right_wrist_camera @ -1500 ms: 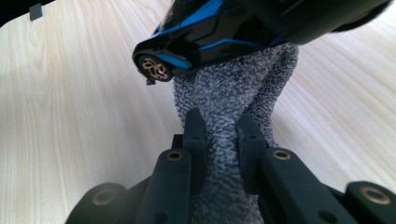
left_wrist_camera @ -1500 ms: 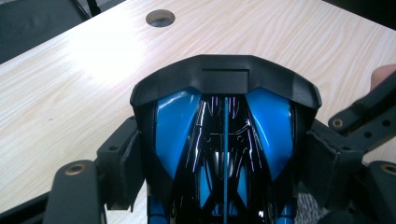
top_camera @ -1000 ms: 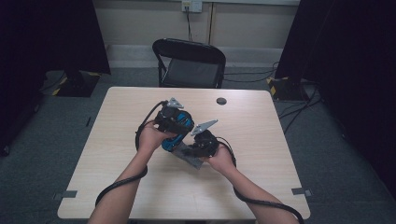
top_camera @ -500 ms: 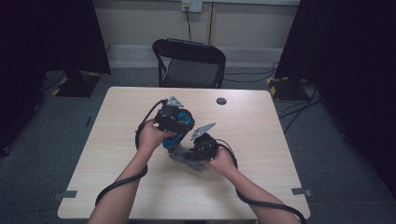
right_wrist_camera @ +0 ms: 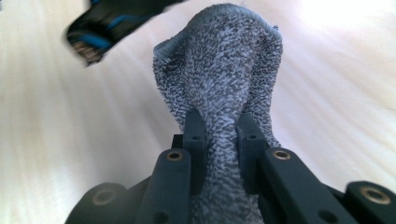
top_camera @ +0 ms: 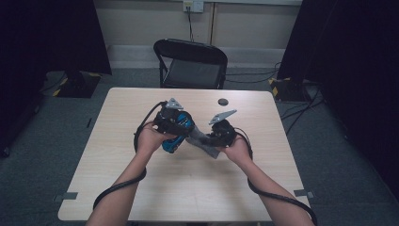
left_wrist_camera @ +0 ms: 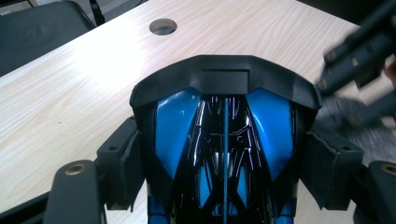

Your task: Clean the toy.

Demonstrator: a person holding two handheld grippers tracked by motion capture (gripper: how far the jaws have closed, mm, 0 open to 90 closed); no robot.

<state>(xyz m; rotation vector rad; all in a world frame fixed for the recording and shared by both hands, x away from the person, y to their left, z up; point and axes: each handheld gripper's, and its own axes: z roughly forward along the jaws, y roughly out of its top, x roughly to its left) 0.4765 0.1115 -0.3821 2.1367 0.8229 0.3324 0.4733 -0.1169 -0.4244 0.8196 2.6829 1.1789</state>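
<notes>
The left hand-held gripper [top_camera: 173, 141] is raised above the bench [top_camera: 117, 117], jaws clamped on a blue-and-black helmet-shaped object [left_wrist_camera: 224, 140]. The right hand-held gripper [top_camera: 211, 143], angled inward just beside it, pinches a grey towel [right_wrist_camera: 224, 79] that hangs above mid-bench.

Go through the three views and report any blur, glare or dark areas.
High view: sharp on the table, but the room's sides are almost black. Left gripper view: glossy highlights on the blue and black object, and the other gripper at upper right is smeared by blur. Right gripper view: grey cloth crisp, table washed out by glare at upper right.
</notes>
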